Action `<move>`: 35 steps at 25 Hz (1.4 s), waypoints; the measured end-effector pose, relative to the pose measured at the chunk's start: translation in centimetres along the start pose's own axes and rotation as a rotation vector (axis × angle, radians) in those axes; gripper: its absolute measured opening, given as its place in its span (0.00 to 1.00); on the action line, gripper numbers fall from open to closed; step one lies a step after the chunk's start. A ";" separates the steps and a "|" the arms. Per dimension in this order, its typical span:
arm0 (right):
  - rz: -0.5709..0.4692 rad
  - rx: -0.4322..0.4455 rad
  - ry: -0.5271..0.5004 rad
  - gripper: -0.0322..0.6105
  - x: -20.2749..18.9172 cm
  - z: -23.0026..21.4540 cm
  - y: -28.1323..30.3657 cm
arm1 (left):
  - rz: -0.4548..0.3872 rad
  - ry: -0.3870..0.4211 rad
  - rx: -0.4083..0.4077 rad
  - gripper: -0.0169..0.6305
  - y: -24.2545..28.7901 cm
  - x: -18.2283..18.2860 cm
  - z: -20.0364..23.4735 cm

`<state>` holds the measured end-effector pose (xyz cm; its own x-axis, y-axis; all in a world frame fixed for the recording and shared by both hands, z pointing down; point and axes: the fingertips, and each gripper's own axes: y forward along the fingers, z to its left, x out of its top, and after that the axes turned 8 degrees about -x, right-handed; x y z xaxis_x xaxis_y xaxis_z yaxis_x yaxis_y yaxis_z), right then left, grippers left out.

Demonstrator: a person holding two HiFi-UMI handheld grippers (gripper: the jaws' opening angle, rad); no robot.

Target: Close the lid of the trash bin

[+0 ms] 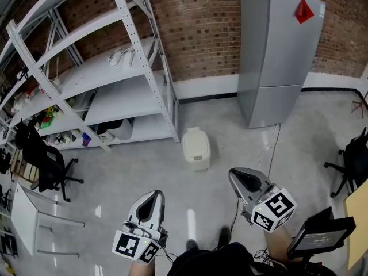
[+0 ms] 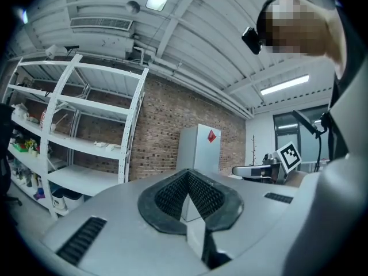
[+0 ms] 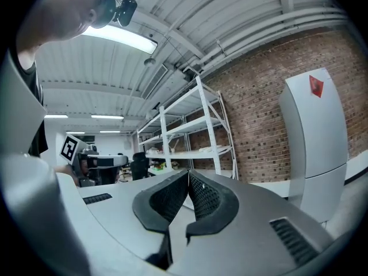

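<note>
A small cream trash bin (image 1: 196, 149) stands on the grey floor next to the foot of the white rack, and its lid looks to lie flat on top. Both grippers are held close to my body, well short of the bin, and neither holds anything. The left gripper (image 1: 152, 198) is shut, its ribbed pads meeting at the tip (image 2: 188, 175). Shut too is the right gripper (image 1: 244, 180), with its jaws pressed together (image 3: 188, 176). The bin does not show in either gripper view.
A white metal rack (image 1: 103, 73) with boxes and small items fills the left. A grey fridge (image 1: 276, 56) stands against the brick wall. Black office chairs (image 1: 46, 160) (image 1: 353, 160) sit at both sides. A cable (image 1: 270, 148) runs across the floor.
</note>
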<state>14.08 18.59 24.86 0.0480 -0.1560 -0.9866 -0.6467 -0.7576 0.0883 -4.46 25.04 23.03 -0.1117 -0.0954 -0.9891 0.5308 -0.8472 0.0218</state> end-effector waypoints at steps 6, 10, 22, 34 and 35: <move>0.014 -0.056 -0.031 0.06 -0.3 5.8 -1.9 | -0.032 -0.015 -0.047 0.02 -6.3 -0.9 -0.1; 0.012 -0.112 -0.043 0.06 -1.2 11.5 -2.9 | -0.029 -0.042 -0.110 0.02 -11.9 -2.2 1.2; 0.039 -0.101 -0.073 0.06 -2.2 20.1 -9.8 | -0.065 -0.062 -0.129 0.02 -21.4 -2.5 -2.6; -0.005 -0.051 -0.033 0.06 -5.2 19.4 -28.1 | -0.048 -0.025 -0.099 0.02 -26.4 -4.2 -21.1; 0.001 -0.052 -0.031 0.06 -5.8 18.9 -29.8 | -0.035 -0.025 -0.089 0.02 -26.7 -4.6 -22.7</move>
<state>18.69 54.07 25.34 0.0238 -0.1377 -0.9902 -0.6061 -0.7897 0.0953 0.94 59.92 23.74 -0.1522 -0.0807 -0.9850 0.5990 -0.8003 -0.0270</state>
